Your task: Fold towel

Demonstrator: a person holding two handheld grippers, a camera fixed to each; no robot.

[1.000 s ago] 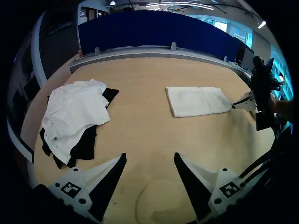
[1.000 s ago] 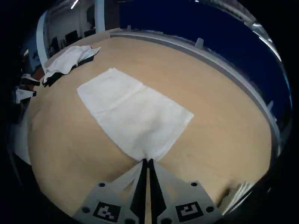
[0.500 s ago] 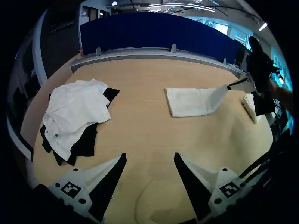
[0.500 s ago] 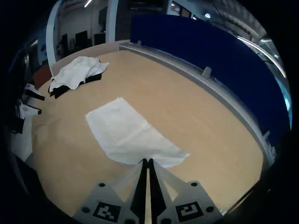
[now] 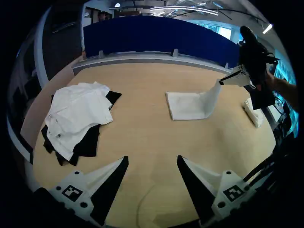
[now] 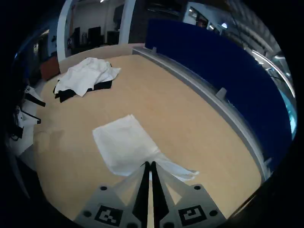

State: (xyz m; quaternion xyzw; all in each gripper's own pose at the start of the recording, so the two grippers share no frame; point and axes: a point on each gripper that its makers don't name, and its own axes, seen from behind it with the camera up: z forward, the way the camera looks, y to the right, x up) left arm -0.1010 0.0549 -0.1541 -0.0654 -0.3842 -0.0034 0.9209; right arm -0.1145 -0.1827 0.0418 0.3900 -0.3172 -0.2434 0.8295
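Above the counter, one towel end held up.
Right claw pinches that end; left claw gapes wide.

Left gripper jaws apart, 6 o'clock. Right gripper, 2 o'clock, pinching towel edge aloft. Clothes pile, 9 o'clock.

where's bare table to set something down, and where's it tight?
Free: the wide strip of table between the clothes pile and the towel; the band behind both, along the blue partition; the near area ahead of the open left gripper. Tight: the edge where the right gripper holds the towel's end up beside a folded stack.
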